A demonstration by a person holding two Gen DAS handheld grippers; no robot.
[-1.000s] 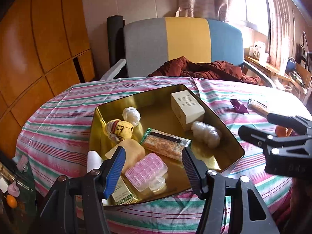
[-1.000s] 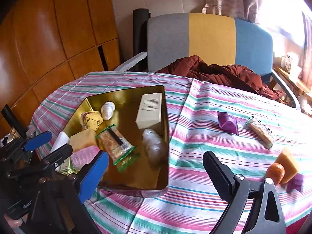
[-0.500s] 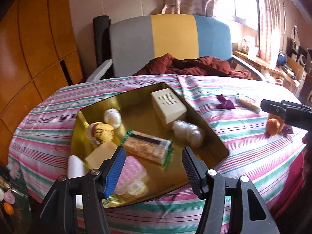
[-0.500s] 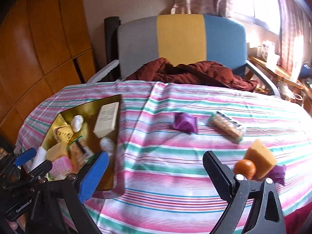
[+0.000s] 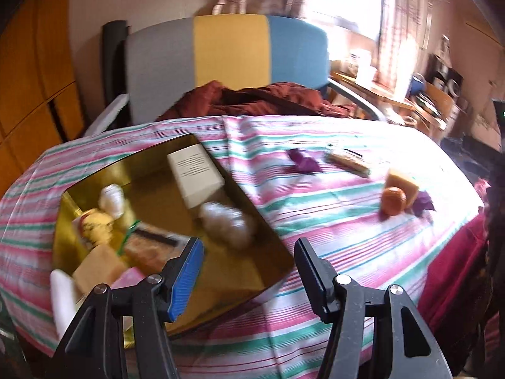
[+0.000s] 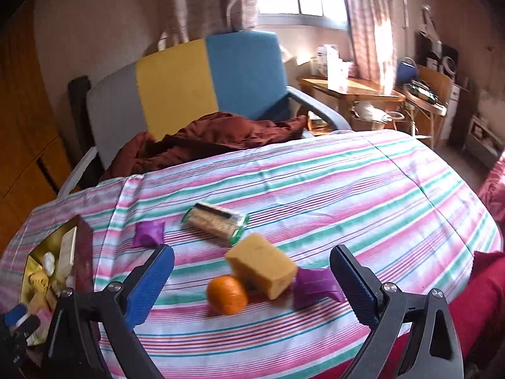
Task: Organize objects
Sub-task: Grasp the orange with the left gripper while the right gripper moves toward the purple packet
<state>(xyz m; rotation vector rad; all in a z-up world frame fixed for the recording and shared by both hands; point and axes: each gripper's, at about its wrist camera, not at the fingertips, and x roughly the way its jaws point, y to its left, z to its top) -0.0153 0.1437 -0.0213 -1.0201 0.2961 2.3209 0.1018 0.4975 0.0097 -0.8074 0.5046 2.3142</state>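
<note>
— What are the two grippers doing?

— The right gripper hangs over the table's near edge with its fingers spread wide and nothing between them. Straight ahead of it, in the gap, sit an orange and a yellow sponge block, the two just touching.

— And the left one?

— The left gripper is also spread apart and empty. It hovers over the near corner of the gold tray, which lies toward the table's left edge.

— What is close to the orange?

— A crumpled purple wrapper lies right beside the sponge block on its right, near the right gripper's right finger. Further toward the table's middle there is a snack bar in a clear packet, and to the left of that a second purple wrapper.

— What's in the tray?

— A white box leans in the far corner. In front of it lies a white fluffy lump, blurred. Along the left wall I see a small white ball, a round yellow thing with markings, another tan block and a snack packet partly hidden behind the left gripper's blue pad. Something pink peeks out beside it; I cannot tell what.

— And beyond the table?

— The striped tablecloth covers the whole top. Behind the far edge stands a chair in grey, yellow and blue, with a dark red cloth heaped on its seat.
</note>
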